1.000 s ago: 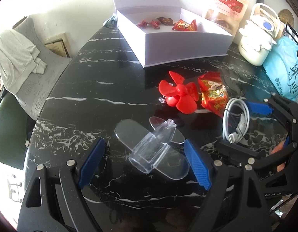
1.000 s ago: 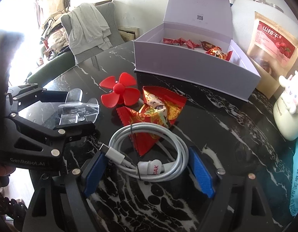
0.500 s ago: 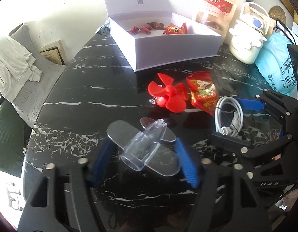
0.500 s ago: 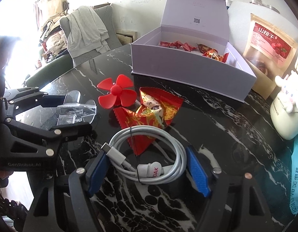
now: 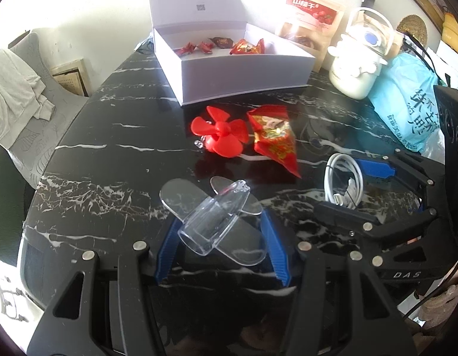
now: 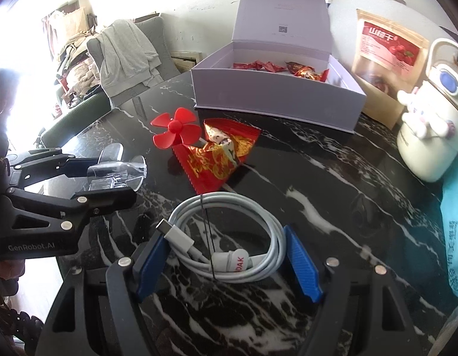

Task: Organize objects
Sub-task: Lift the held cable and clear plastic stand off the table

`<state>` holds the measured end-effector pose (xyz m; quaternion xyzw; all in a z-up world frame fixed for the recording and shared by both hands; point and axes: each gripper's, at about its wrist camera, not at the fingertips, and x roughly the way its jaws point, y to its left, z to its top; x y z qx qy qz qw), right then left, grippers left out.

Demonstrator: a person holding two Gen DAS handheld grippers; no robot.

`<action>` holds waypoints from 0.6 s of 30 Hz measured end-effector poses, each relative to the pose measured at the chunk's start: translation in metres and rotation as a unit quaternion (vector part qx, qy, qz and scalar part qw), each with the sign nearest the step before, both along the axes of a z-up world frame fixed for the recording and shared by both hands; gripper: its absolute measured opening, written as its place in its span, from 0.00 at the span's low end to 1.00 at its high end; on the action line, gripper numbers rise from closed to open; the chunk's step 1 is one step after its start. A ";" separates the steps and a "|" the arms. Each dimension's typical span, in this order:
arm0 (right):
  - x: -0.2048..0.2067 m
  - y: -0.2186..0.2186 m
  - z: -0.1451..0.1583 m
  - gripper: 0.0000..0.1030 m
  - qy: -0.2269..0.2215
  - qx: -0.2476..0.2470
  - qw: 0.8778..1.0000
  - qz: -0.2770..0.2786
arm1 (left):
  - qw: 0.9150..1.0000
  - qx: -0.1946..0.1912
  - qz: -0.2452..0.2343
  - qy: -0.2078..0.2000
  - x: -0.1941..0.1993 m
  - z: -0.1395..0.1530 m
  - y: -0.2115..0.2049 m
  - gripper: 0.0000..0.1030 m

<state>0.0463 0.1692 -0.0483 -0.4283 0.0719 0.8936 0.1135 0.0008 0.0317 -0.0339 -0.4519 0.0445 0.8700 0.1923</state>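
Left gripper (image 5: 221, 234): blue pads pressed against both sides of the clear plastic stand (image 5: 212, 222), clamping it low over the table; arm reads "GenRobot.AI" in the right wrist view.
Right gripper (image 6: 227, 262): pads close on either side of the coiled white cable (image 6: 229, 237); whether they grip it, I cannot tell.
Cable: on the table (image 6: 332, 178), its tag showing "DAK".
Red fan blade (image 5: 220, 135): lying just beside the red snack packet (image 5: 275, 136), in front of the box.
White box (image 5: 237, 68): lid open, wrapped candies (image 5: 220, 46) inside.
Writing: pouch (image 5: 310, 20) reads "山楂干"; blue bag (image 5: 407, 109) has Chinese print, unreadable.
Surface: black marble with white veins.
Room: grey chair (image 6: 145, 53) draped with cloth, white jug (image 6: 430, 124) at the right.
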 end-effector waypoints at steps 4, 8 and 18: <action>0.015 -0.004 0.006 0.74 0.007 0.002 1.000 -0.006 | 1.000 -0.005 -0.005 0.010 0.012 0.007 0.006 0.51; 0.028 -0.008 0.014 0.74 0.013 0.008 1.000 -0.009 | 1.000 -0.013 -0.007 0.016 0.022 0.015 0.011 0.51; 0.049 -0.015 0.034 0.74 0.021 0.018 1.000 -0.013 | 0.999 -0.021 -0.011 0.028 0.043 0.035 0.022 0.51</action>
